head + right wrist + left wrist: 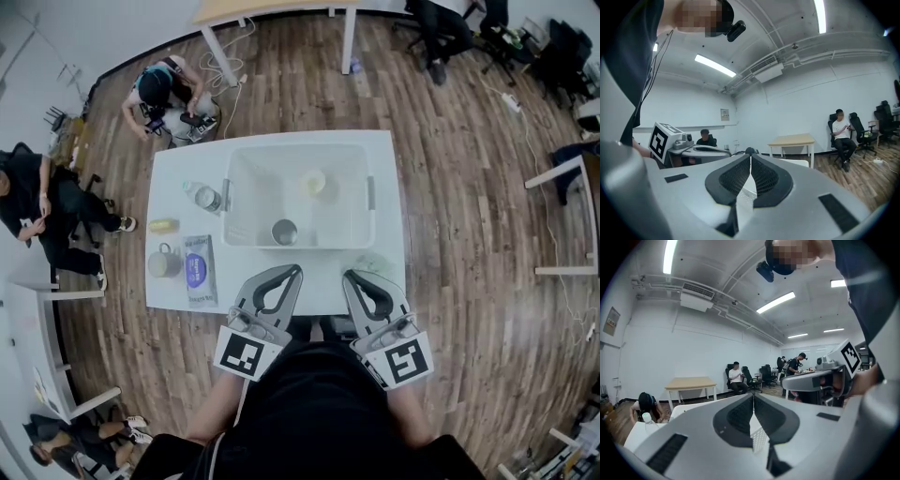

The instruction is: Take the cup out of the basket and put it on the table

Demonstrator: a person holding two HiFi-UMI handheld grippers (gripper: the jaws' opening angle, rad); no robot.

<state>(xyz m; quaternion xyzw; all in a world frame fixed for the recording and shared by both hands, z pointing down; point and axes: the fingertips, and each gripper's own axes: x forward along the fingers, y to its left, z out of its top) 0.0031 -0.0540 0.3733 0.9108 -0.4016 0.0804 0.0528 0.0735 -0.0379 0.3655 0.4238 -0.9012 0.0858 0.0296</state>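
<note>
In the head view a translucent white basket (246, 159) stands in the middle of the white table (389, 187). Inside it a small metal cup (284, 232) sits upright against the near wall. A pale yellow round thing (314, 181) lies further back in the basket. My left gripper (294, 271) and right gripper (349, 276) hover side by side over the table's near edge, just short of the basket, both shut with nothing between their fingers. The left gripper (753, 395) and the right gripper (750, 157) each show closed, empty jaws in their own views.
Left of the basket on the table are a clear water bottle (205, 197), a small yellow object (163, 226), a grey mug (163, 262) and a blue wipes pack (199, 270). Several people sit around the room on the wooden floor; a wooden table (272, 9) stands behind.
</note>
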